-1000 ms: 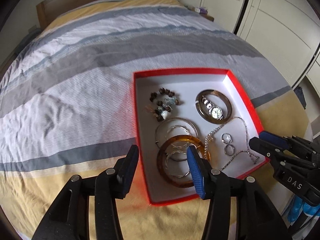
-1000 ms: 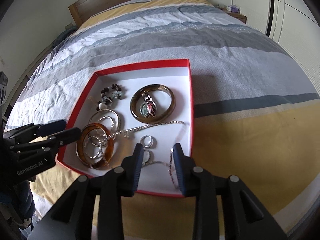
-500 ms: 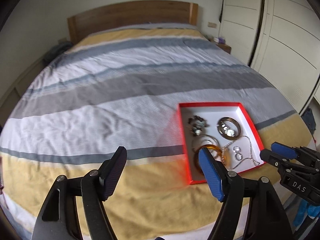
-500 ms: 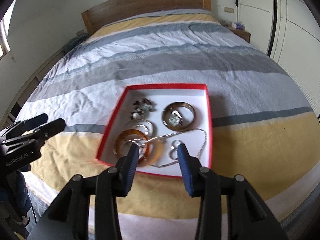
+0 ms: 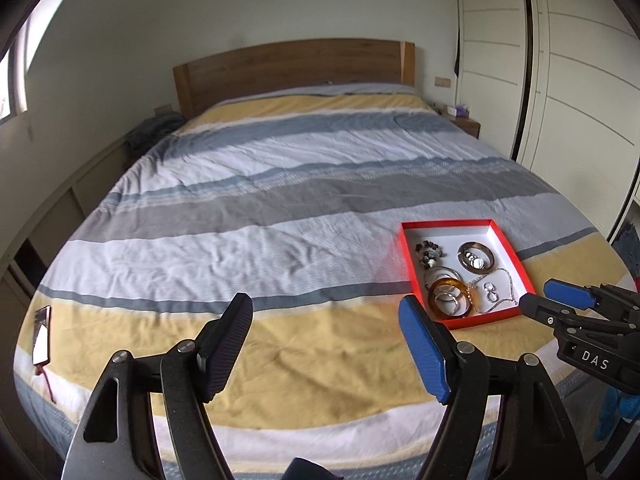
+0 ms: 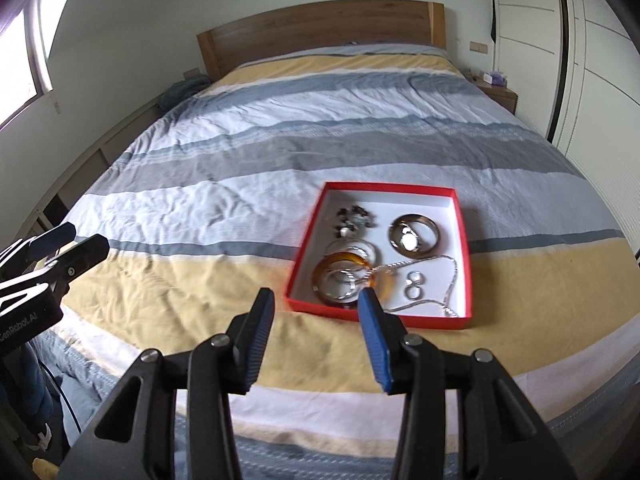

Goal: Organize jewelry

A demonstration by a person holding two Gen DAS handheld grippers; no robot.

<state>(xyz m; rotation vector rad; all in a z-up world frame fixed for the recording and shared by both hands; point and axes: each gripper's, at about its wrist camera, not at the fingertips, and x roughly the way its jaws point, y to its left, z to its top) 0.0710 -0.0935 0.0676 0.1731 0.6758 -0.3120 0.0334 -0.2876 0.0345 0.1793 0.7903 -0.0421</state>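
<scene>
Ahead of right tool (image 6: 316,312), on striped bed (image 5: 280,208): red rectangular cardboard tray (image 6: 464,236) holding bangles, watch, rings, chain. Both tools, left tool (image 5: 326,320) included, just opened, empty. Sorting apparently complete; nothing loose visible.

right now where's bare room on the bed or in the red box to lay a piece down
The bedspread left of the red box is bare out to the phone at the bed's left edge. Inside the box only the far strip is free; the amber bangle, chain and rings crowd the near end.
</scene>
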